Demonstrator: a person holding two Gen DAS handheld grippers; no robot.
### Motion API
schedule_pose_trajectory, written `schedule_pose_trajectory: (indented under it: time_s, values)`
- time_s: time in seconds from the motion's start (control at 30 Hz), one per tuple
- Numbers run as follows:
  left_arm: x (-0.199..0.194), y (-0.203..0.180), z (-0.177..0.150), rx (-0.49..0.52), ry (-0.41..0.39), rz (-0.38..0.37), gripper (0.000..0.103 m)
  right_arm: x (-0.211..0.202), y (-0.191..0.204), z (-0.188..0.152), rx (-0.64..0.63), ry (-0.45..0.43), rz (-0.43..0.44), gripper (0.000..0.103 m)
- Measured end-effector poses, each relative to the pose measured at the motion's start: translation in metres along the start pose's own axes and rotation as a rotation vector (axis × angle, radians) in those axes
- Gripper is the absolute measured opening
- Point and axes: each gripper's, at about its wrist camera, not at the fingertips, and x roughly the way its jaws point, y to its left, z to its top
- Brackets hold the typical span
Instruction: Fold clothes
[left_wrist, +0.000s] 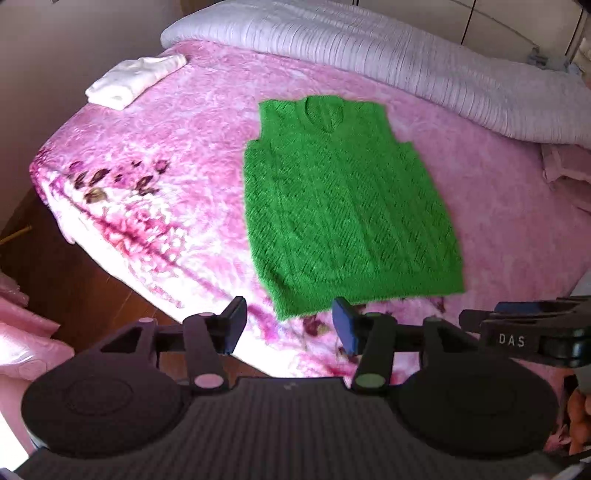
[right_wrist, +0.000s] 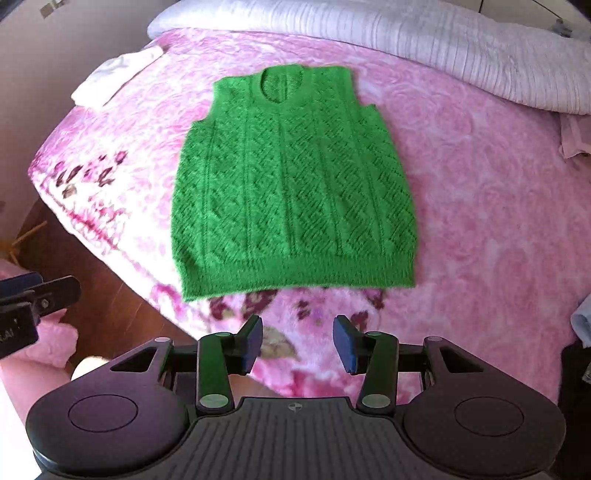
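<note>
- We hold both tools above the near edge of the bed (right_wrist: 498, 206); the green vest (right_wrist: 291, 188) lies flat on the pink blanket, its neck toward the far edge where the white quilt (right_wrist: 369, 33) is rolled, its hem toward us.
- The left gripper (left_wrist: 290, 328) has its jaws spread and holds nothing; it hangs near the left corner of the hem.
- The right gripper (right_wrist: 297, 341) is also spread and empty, just before the middle of the hem, not touching it.
- A folded white cloth (left_wrist: 135, 79) rests at the far left corner of the bed, well apart from the vest.
- We judge that no fold is started, since the vest is fully spread.
- The knit looks loose and fluffy, so a shallow pinch can take only the top layer and the back will stay behind.
- A finger can also catch the plush blanket together with the hem and lift both.
- If the two corners rise unevenly, the fold will come out skewed.
</note>
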Motion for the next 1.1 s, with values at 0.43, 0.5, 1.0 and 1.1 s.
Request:
schedule_pose_trajectory:
  time_s: [0.43, 0.5, 1.0, 1.1]
  values:
    - [-0.012, -0.042, -0.010, -0.015, -0.002, 0.013, 0.047, -0.026, -0.027, -0.025, -0.064, -0.018, -0.041, 0.056]
    - [-0.013, -0.051, -0.010, -0.017, -0.003, 0.016, 0.047, -0.030, -0.038, -0.026, -0.062, -0.023, -0.039, 0.056]
    - [-0.024, -0.099, -0.013, -0.054, -0.023, 0.077, 0.047, -0.050, -0.089, -0.020, -0.089, -0.025, 0.019, 0.057]
    - [-0.026, -0.102, -0.014, -0.064, -0.019, 0.087, 0.047, -0.053, -0.093, -0.020, -0.107, -0.028, 0.023, 0.057]
